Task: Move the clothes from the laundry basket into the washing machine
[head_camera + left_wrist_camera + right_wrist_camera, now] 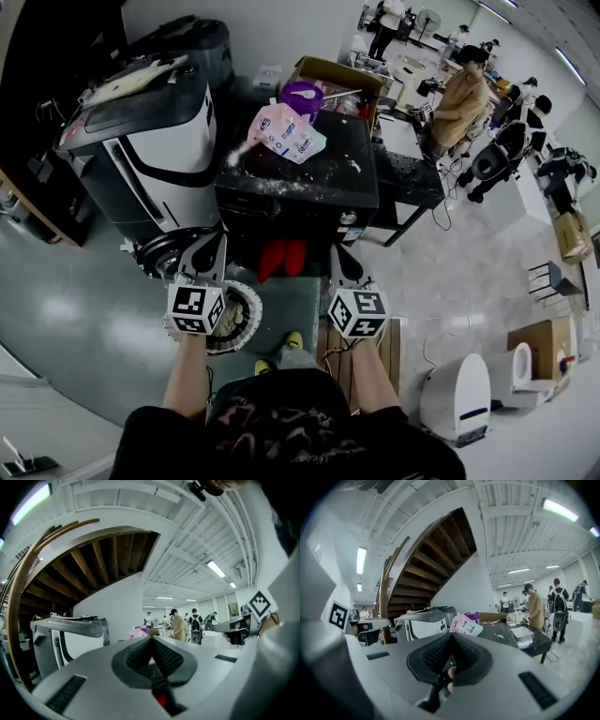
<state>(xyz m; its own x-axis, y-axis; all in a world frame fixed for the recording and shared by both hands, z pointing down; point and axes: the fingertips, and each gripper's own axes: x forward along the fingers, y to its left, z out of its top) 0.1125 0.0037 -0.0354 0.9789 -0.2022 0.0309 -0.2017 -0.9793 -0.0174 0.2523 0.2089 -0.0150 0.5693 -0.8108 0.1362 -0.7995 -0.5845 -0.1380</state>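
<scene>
A black washing machine (300,187) stands in front of me, with a red garment (281,258) at its front face. The round laundry basket (246,323) sits on the floor, partly under my left gripper's marker cube. My left gripper (214,242) (151,639) is shut and points level at the washer's left side; a patch of the red garment (159,699) shows below its pads. My right gripper (339,253) (452,637) is also shut. A dark strip (434,696) and a pale pink bit (451,674) show under its pads; I cannot tell if they are pinched.
A pink detergent bag (281,131) and spilled white powder lie on the washer top. A white machine (150,141) stands to the left and a cardboard box (337,80) behind. Several people work at tables at the back right. A white appliance (455,394) stands on the floor at the right.
</scene>
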